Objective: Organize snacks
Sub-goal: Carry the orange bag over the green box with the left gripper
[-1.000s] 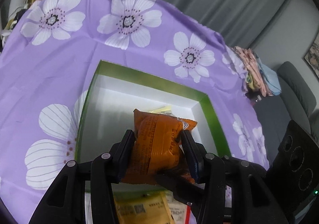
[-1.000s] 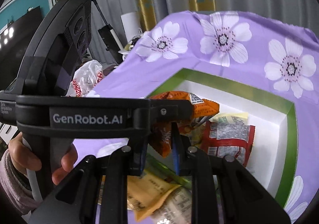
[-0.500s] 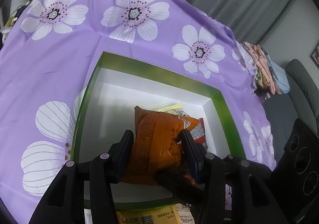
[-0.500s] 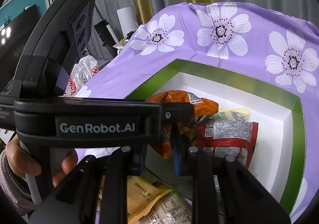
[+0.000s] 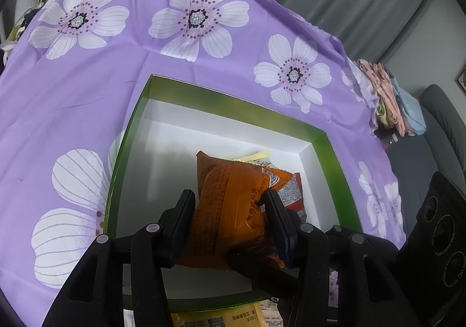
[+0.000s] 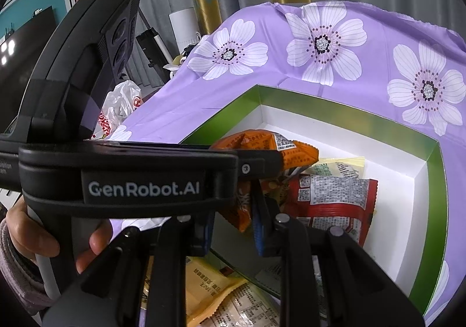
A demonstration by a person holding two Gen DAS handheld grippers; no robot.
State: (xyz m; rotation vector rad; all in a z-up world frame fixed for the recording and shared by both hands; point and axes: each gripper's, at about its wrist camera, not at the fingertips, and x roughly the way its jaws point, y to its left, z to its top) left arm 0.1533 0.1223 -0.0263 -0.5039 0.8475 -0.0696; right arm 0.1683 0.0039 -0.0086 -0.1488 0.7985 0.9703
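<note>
While the green-rimmed box (image 5: 332,152) lay open on the purple flowered cloth (image 5: 87,88), everything else could be placed against it. Left of the box in the right wrist view, a person's hand (image 6: 32,239) in a pale sleeve gripped the handle of the left gripper (image 5: 227,201), whose black body crossed that view above the box's near-left corner. That gripper was clamped on an orange snack packet (image 5: 230,210), its pads pressing the packet's two long sides. The packet hung over the box's white interior, near the middle, its long axis running along the fingers toward the box's far wall, with the crimped end leading and tipped slightly up. Whether it touched the box floor could not be told. The right gripper (image 6: 233,228) sat at the box's near rim with its jaws nearly closed, only a narrow gap between the blue pads; the orange packet's lower corner showed just beyond them, and whether they nipped it could not be told. Further right inside the box, a red packet (image 6: 335,199) lay flat with its printed back up, its long axis running toward the far-right corner, and a pale yellow packet (image 6: 343,164) lay behind it against the far wall. Outside the near rim lay a yellow-orange packet (image 6: 206,289).
</note>
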